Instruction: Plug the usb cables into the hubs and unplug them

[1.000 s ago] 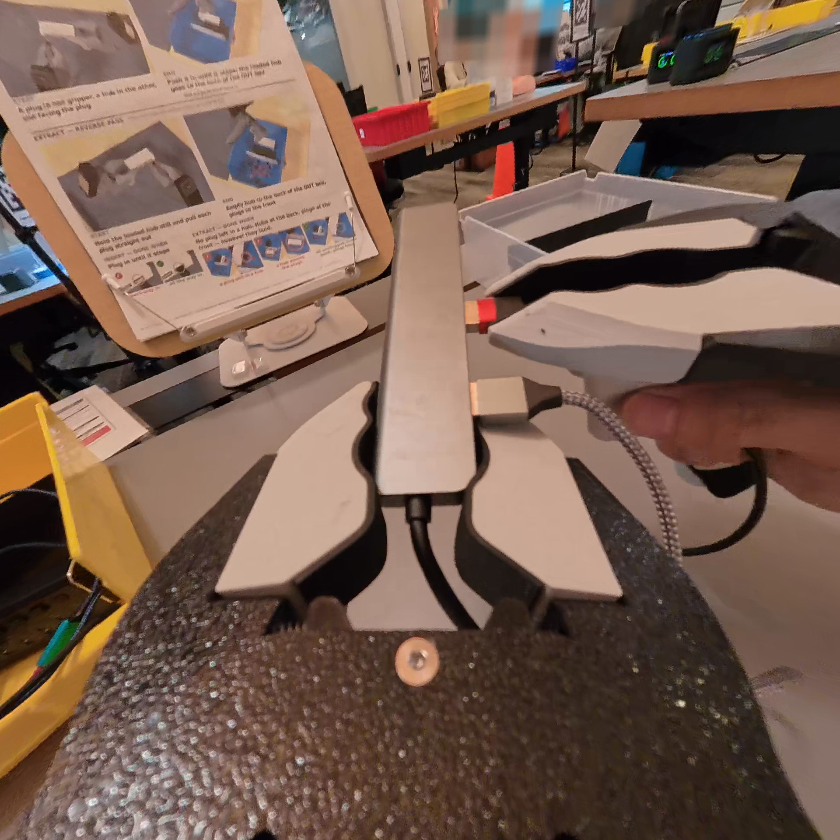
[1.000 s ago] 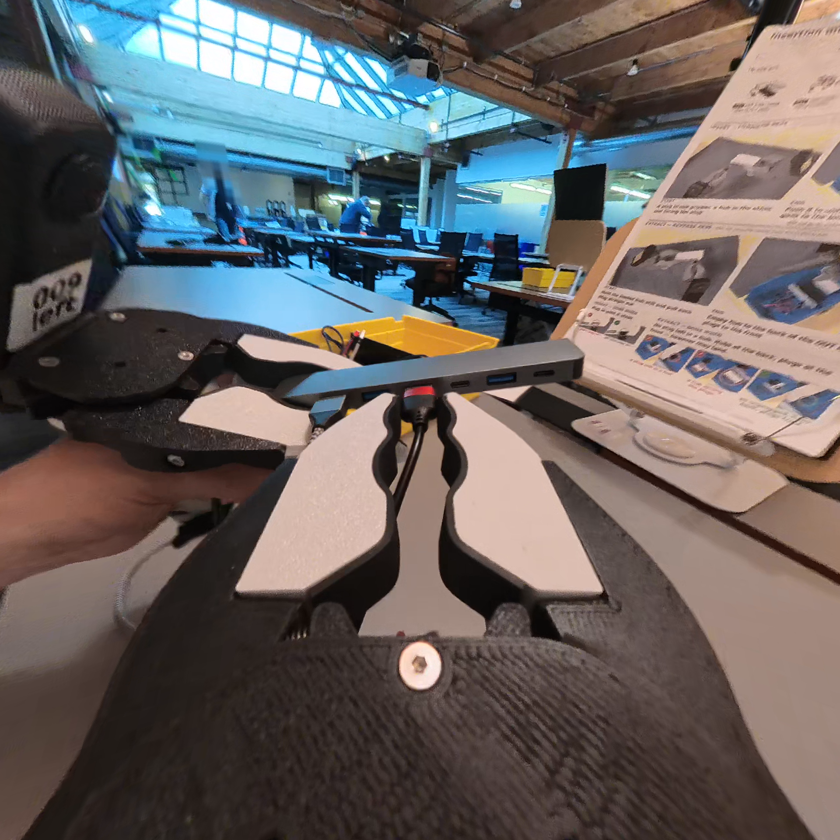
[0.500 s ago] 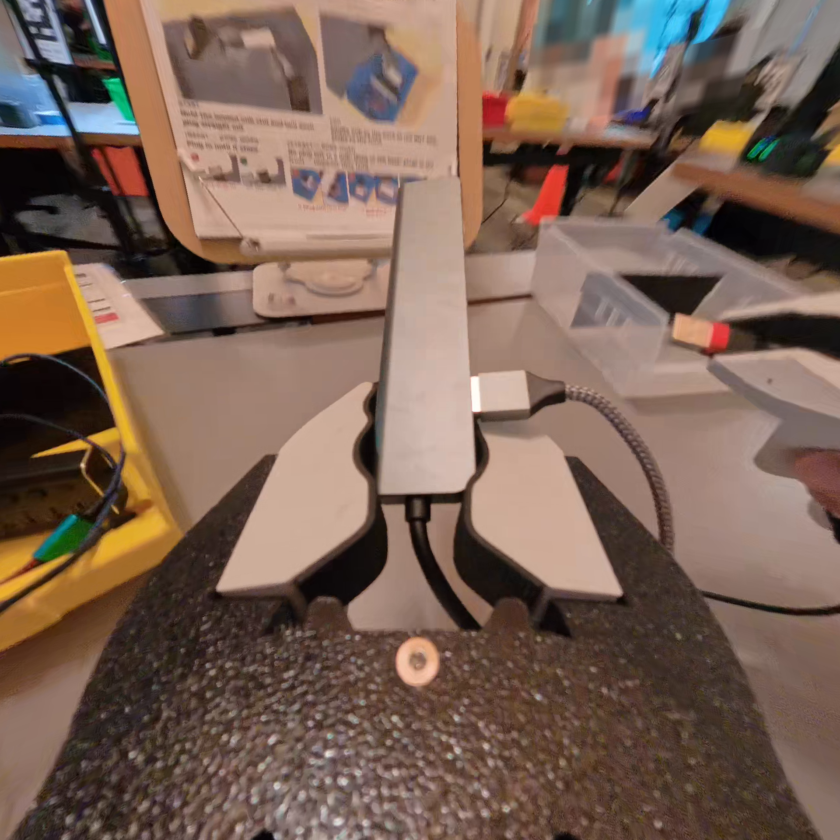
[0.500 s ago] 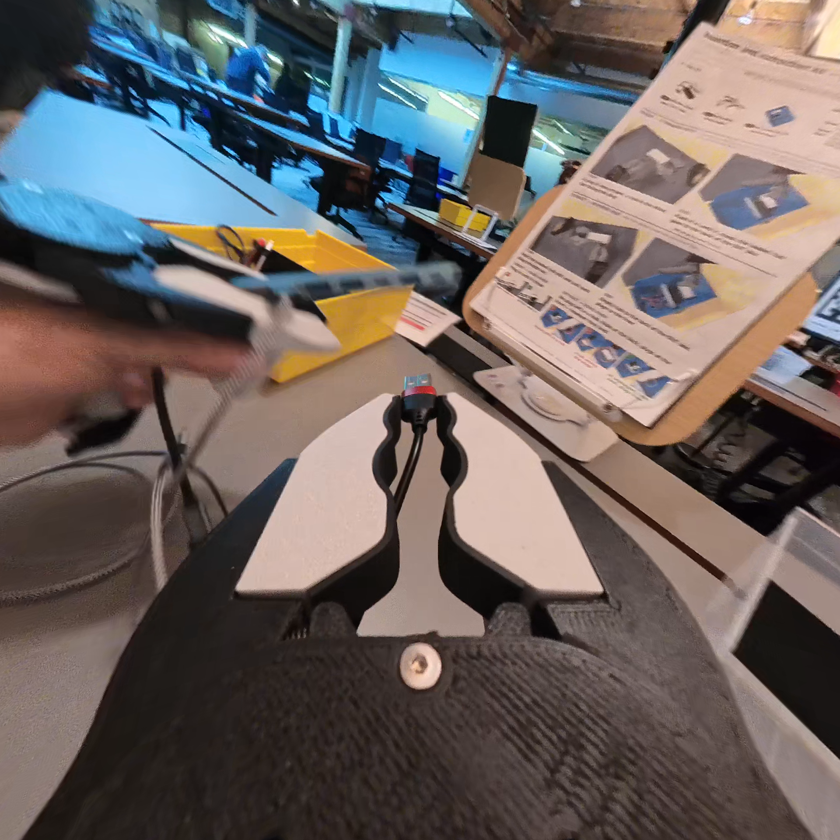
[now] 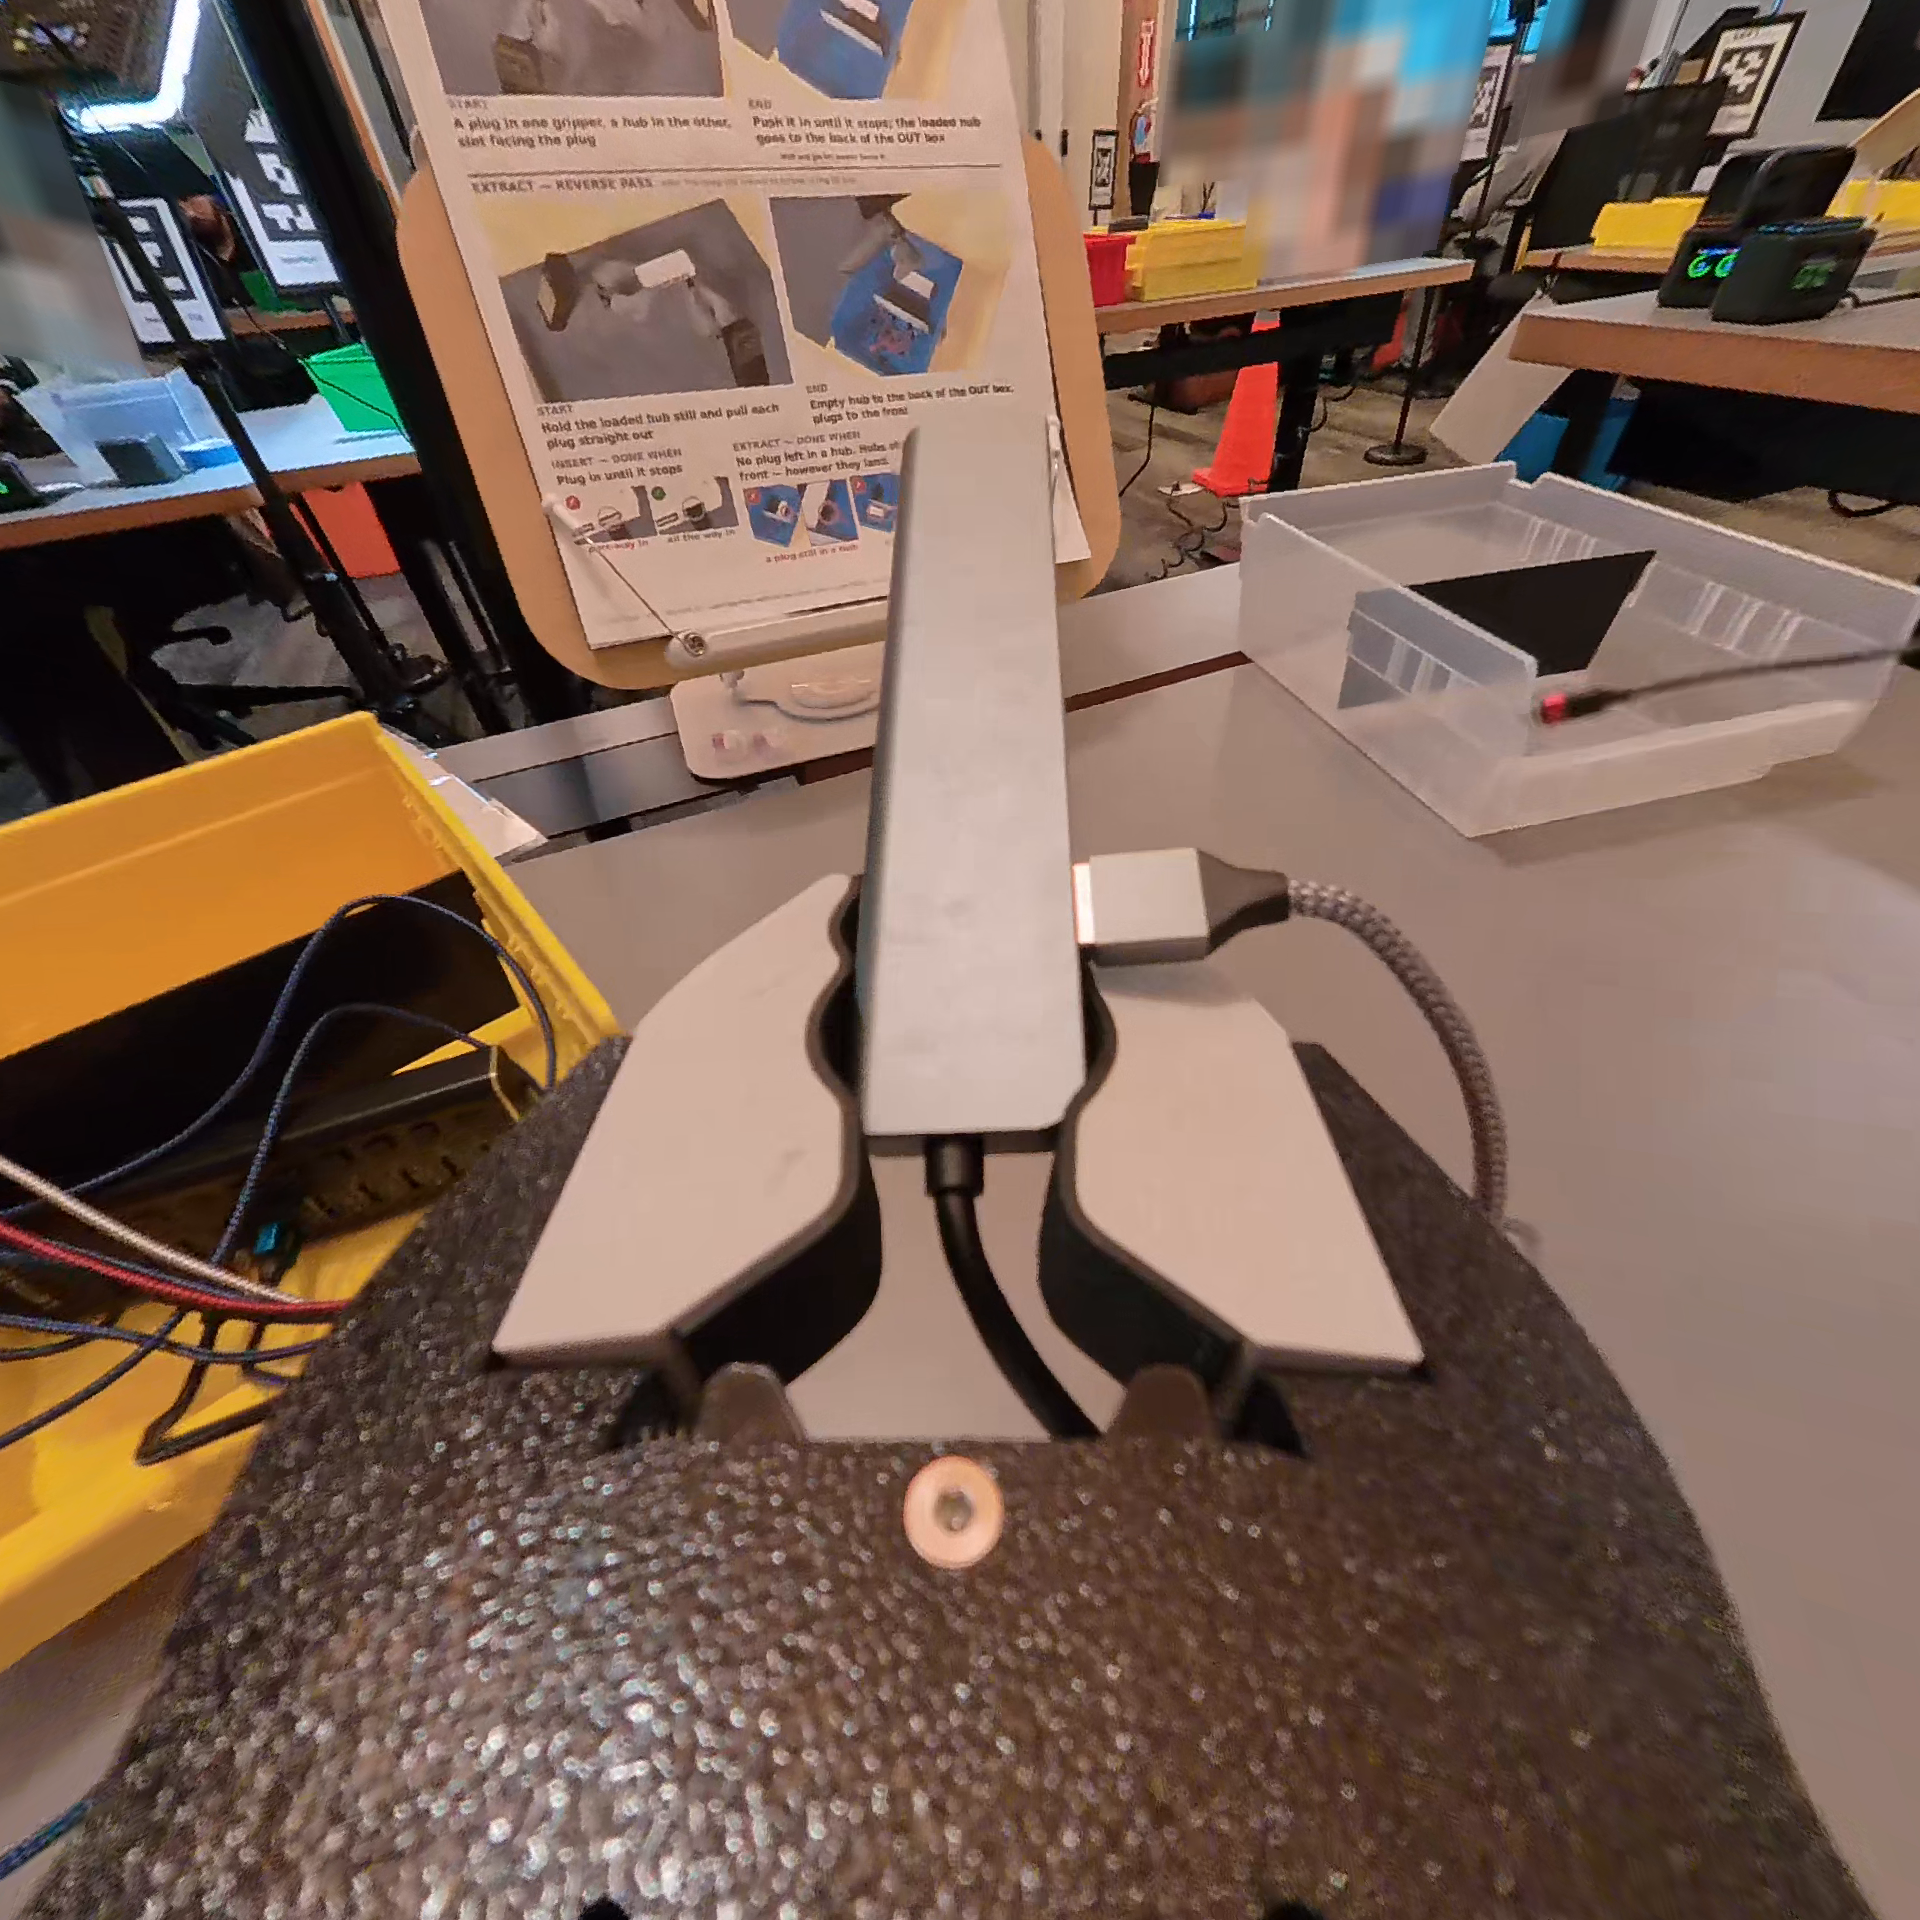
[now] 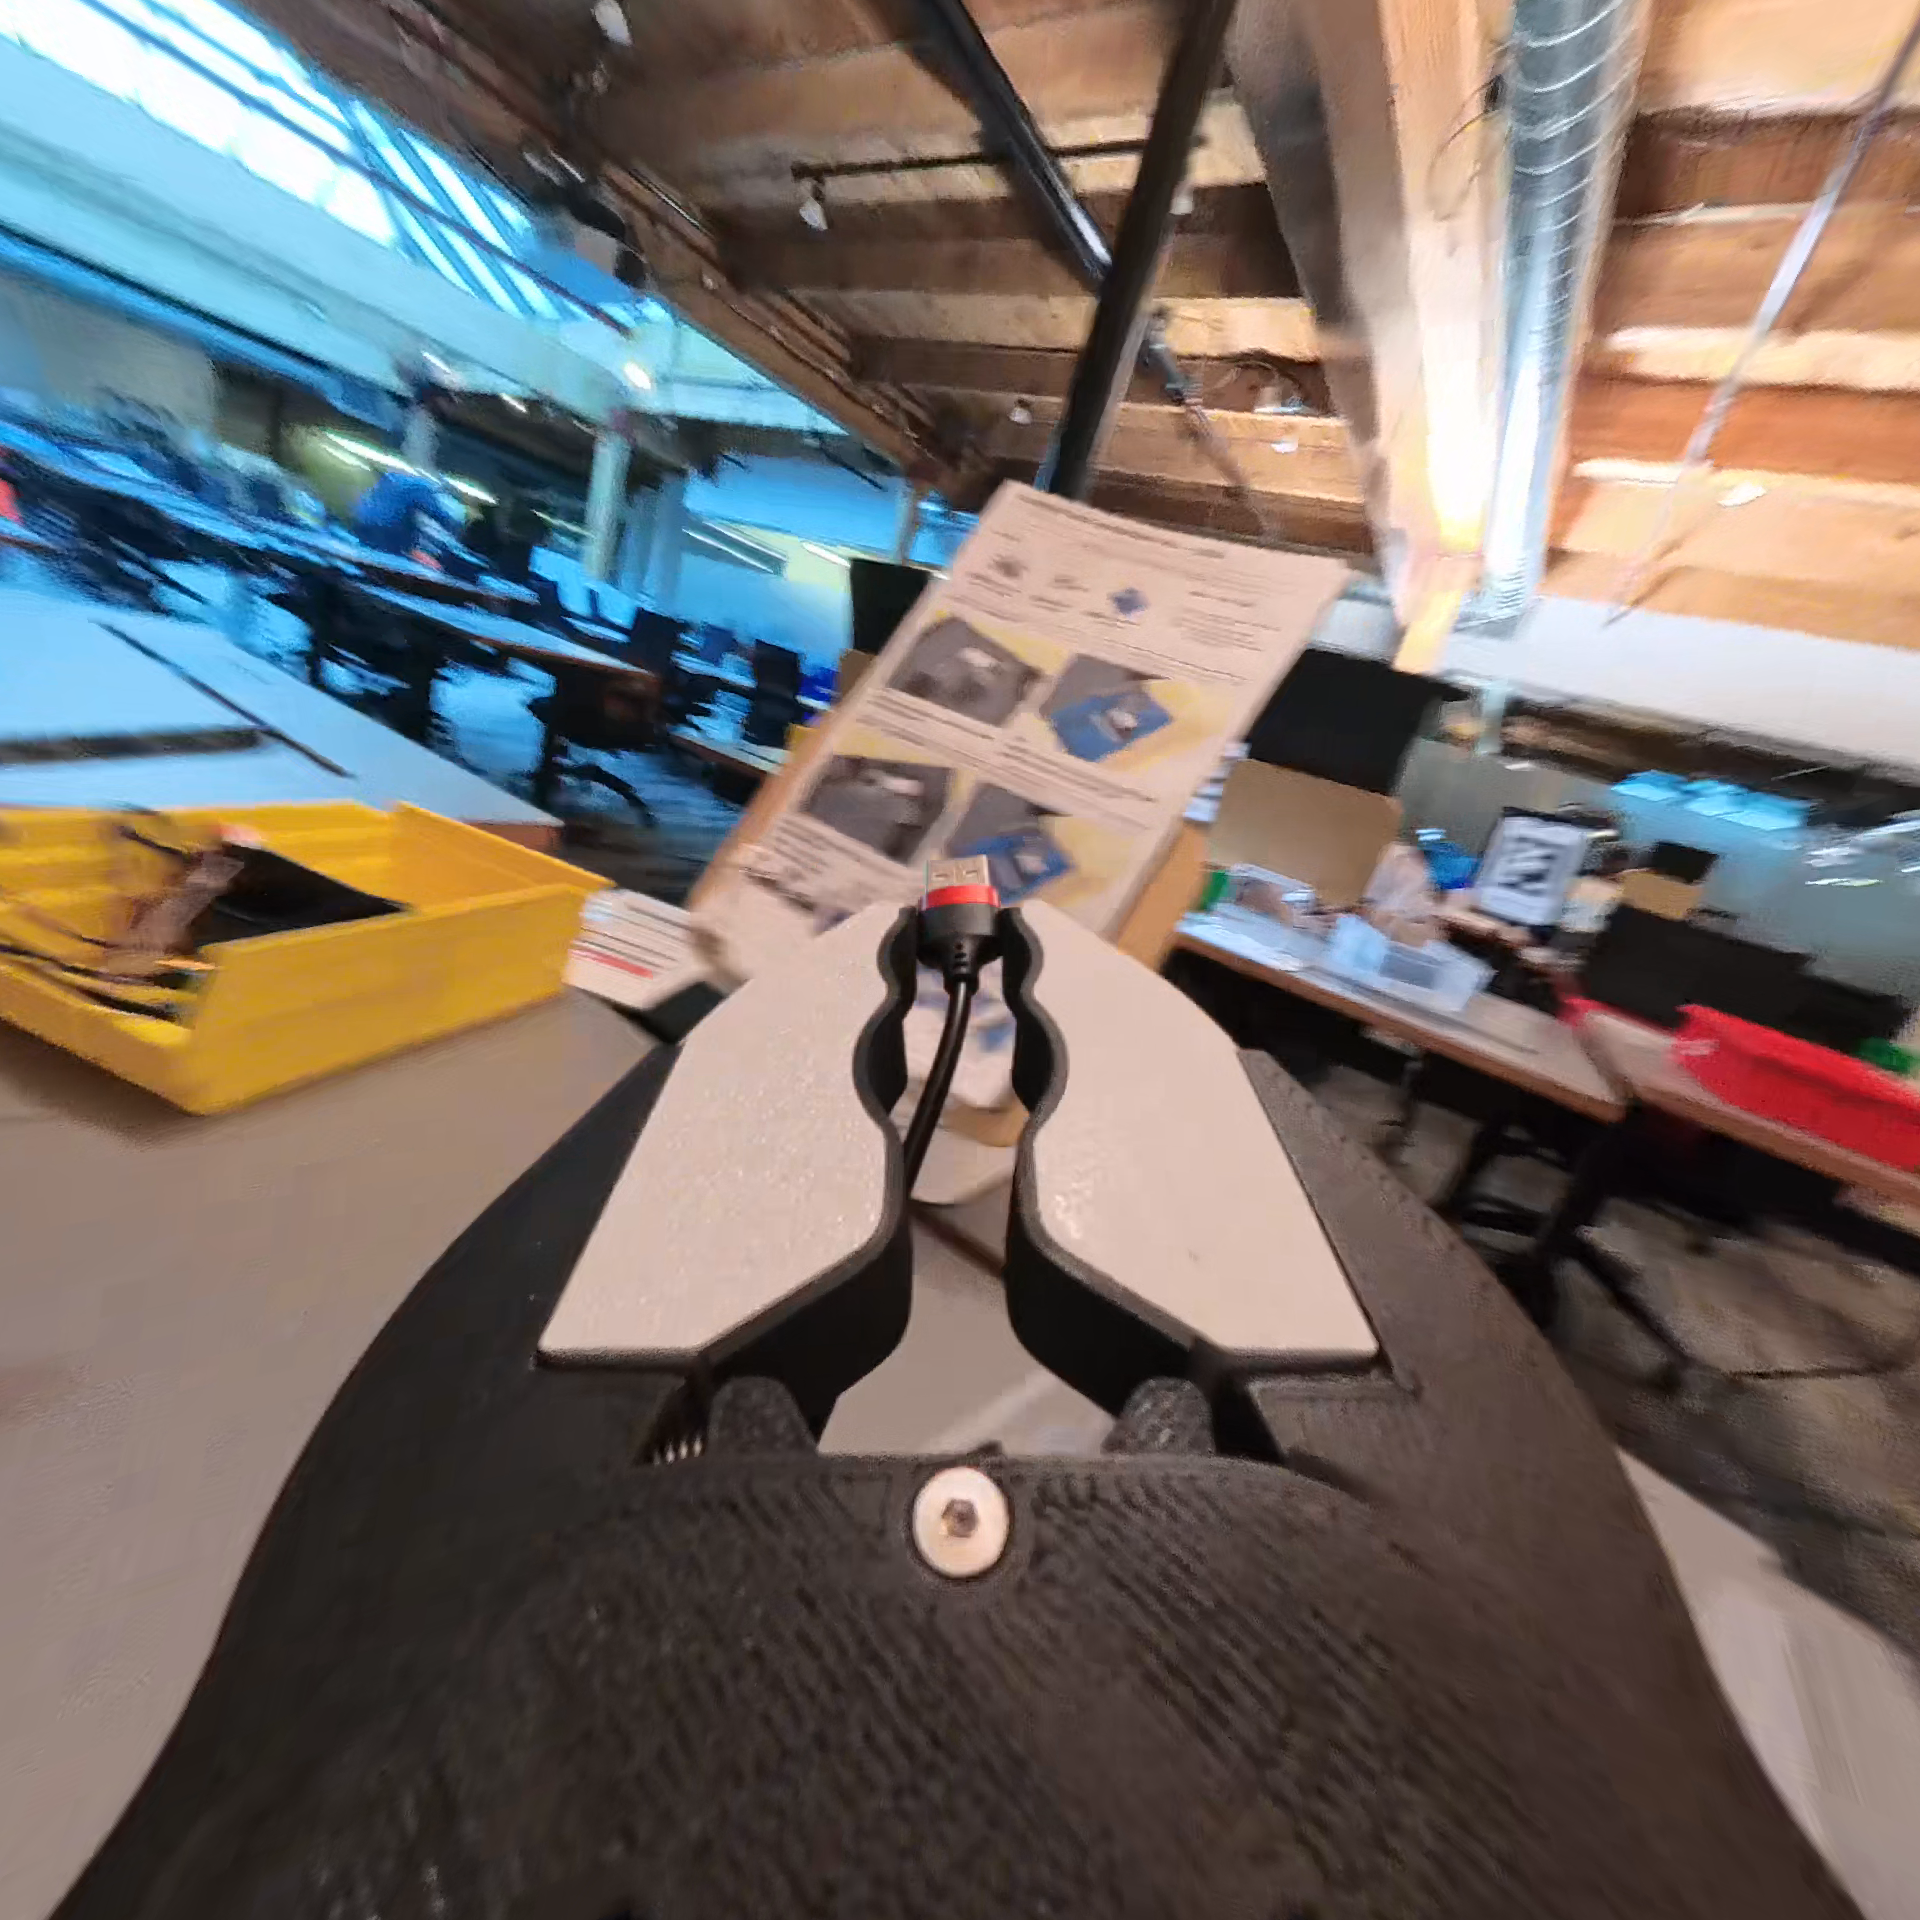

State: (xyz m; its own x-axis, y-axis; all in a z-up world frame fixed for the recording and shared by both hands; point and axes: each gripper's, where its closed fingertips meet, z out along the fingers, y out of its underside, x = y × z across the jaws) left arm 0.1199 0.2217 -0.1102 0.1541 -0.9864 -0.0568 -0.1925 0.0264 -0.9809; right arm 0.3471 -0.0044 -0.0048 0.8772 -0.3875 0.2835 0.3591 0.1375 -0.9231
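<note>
My left gripper (image 5: 966, 914) is shut on the near end of a long grey hub (image 5: 971, 727), which points forward above the grey table (image 5: 1662, 1143). A grey USB plug (image 5: 1143, 904) on a braided cable (image 5: 1455, 1060) sits in the hub's right side. My right gripper (image 6: 958, 925) is shut on a black USB plug with a red collar (image 6: 958, 896), its metal tip free in the air. Its black cable (image 6: 935, 1081) runs back between the fingers. The hub is not in the right wrist view.
A yellow bin (image 5: 208, 831) of cables stands at the left, also in the right wrist view (image 6: 343, 997). An instruction board (image 5: 727, 312) on a stand is behind the hub. A clear tray (image 5: 1621, 769) sits at the right, a thin red-ended black cable (image 5: 1555, 710) over it. The left gripper's tips are roughly 35 cm from the right gripper's.
My right gripper has pulled the red-collared plug out of the hub and moved away to the right, out of the left wrist view. The grey plug stays in the hub.
</note>
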